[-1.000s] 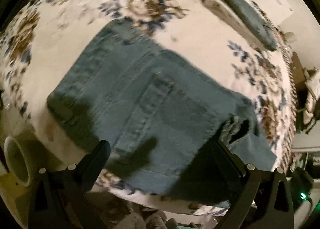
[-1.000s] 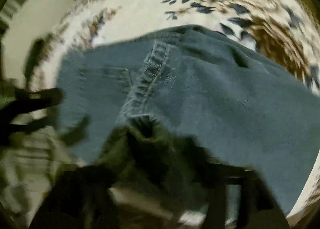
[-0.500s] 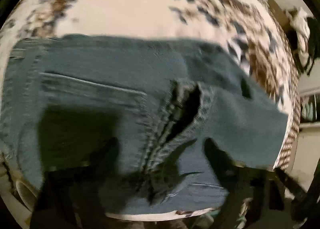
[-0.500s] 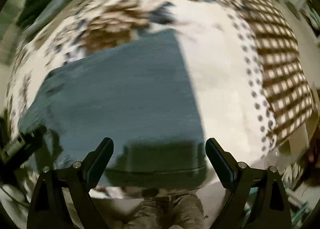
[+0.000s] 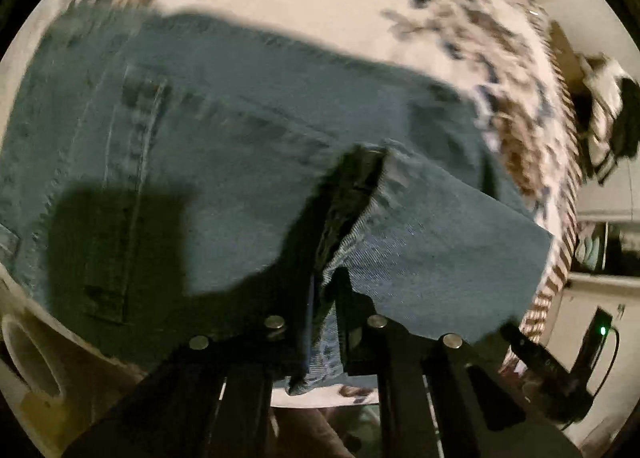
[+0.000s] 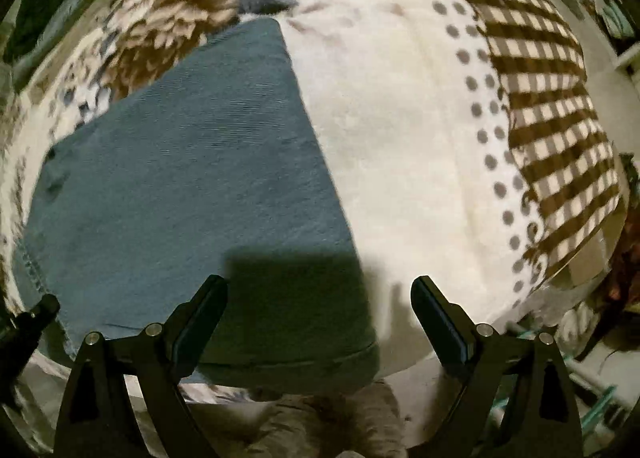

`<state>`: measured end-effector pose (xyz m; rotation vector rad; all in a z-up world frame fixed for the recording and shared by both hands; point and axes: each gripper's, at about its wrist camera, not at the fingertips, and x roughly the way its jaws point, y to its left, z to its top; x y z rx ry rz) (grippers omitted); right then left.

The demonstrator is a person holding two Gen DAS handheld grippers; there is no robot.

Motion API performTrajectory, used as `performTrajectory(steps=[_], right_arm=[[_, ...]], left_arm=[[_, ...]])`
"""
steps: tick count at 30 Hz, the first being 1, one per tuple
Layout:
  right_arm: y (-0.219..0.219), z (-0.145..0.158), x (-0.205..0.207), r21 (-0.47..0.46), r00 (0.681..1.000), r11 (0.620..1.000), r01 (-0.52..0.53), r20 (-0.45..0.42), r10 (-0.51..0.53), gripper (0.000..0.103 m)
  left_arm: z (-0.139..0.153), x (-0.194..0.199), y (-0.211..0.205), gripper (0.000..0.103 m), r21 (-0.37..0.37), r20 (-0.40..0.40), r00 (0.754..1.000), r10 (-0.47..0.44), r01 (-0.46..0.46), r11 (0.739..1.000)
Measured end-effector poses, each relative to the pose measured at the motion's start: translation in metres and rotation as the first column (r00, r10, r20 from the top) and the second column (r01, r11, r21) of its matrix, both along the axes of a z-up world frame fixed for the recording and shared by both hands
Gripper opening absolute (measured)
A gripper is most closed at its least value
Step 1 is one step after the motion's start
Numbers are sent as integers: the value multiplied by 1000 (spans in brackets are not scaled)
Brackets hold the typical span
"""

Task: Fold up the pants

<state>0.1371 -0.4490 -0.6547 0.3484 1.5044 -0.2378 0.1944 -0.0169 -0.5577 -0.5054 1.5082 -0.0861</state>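
The pants (image 5: 224, 162) were blue-grey denim with a coarse twill weave, lying on a plush blanket (image 5: 304, 6) of cream pile printed with brown and dark-blue flowers. In the left wrist view the cloth showed a stitched back pocket (image 5: 132, 186), double rows of seam thread and a belt loop, all somewhat smeared by motion blur. A thick folded edge of several denim layers rose from the flat part toward the camera, and the left claw (image 5: 324, 310) was clamped on that edge, its two black fingers pressed close with the fabric pinched between them. To the right of the grip a flap of the same denim spread out in a smooth, straight-edged sheet.

In the right wrist view the pants (image 6: 192, 186) formed a flat, roughly four-sided slab with a straight right edge and a hemmed near edge, its surface lightly ribbed. The right claw (image 6: 320, 318) hung above the near corner with its fingers spread wide, touching nothing; its shadow fell as a dark block on the denim. The blanket (image 6: 404, 146) here was bare cream beside the cloth, then a line of grey dots, then a brown-and-white checked border (image 6: 552, 106) curving off the edge. At the far left of the left wrist view a pale cylindrical cup-like thing (image 5: 28, 362) sat low; what it held could not be told.
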Motion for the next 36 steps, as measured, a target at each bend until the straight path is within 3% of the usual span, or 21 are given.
performTrajectory(steps=[3, 6, 7, 8, 10, 11, 13, 15, 18, 21, 24, 28, 30, 34, 35, 36], right_arm=[[7, -9, 9, -15, 999, 999, -37, -27, 36, 95], [10, -11, 16, -8, 998, 999, -48, -30, 48, 95], [10, -10, 17, -7, 998, 999, -50, -30, 50, 95], [10, -7, 18, -6, 998, 999, -52, -26, 51, 95], [13, 0, 19, -15, 998, 998, -64, -10, 64, 95], [15, 4, 19, -34, 997, 997, -76, -9, 76, 95], [27, 11, 21, -77, 993, 990, -116, -3, 117, 95], [42, 22, 23, -120, 986, 979, -165, 2, 166, 95], [59, 37, 29, -128, 978, 972, -197, 38, 203, 95], [73, 49, 43, -120, 974, 971, -209, 70, 218, 95], [92, 48, 51, -103, 972, 971, -215, 78, 223, 95], [114, 40, 62, -88, 967, 967, -239, 73, 246, 95], [124, 36, 68, -83, 964, 964, -251, 68, 257, 95], [139, 29, 71, -78, 958, 958, -275, 55, 280, 95], [142, 27, 70, -76, 957, 956, -282, 53, 286, 95], [143, 26, 70, -75, 955, 955, -286, 54, 290, 95]], left_arm=[[-10, 4, 1, 11, -4, -31, 999, 13, -13, 1000], [2, -1, 0, 14, -9, -4, 1000, 17, -17, 1000], [7, -1, 0, 26, -16, 17, 999, 30, -30, 999], [13, -7, 6, 48, -34, 46, 998, 47, -46, 998], [27, -24, 20, 76, -109, 112, 987, 113, -101, 989], [32, -36, 32, 78, -126, 127, 978, 164, -148, 981], [38, -57, 56, 78, -147, 133, 955, 267, -247, 958], [41, -79, 82, 78, -153, 140, 913, 382, -361, 920], [38, -109, 125, 78, -157, 159, 808, 567, -546, 823], [19, -121, 159, 78, -175, 166, 725, 668, -645, 744], [0, -116, 185, 78, -196, 175, 671, 720, -693, 694], [-16, -98, 206, 78, -215, 179, 631, 755, -724, 656], [-22, -88, 211, 78, -213, 177, 587, 790, -761, 613], [-29, -76, 216, 77, -204, 174, 554, 814, -789, 580], [-26, -74, 216, 60, -207, 189, 546, 816, -790, 577], [-22, -72, 215, 36, -210, 223, 543, 809, -784, 584]])
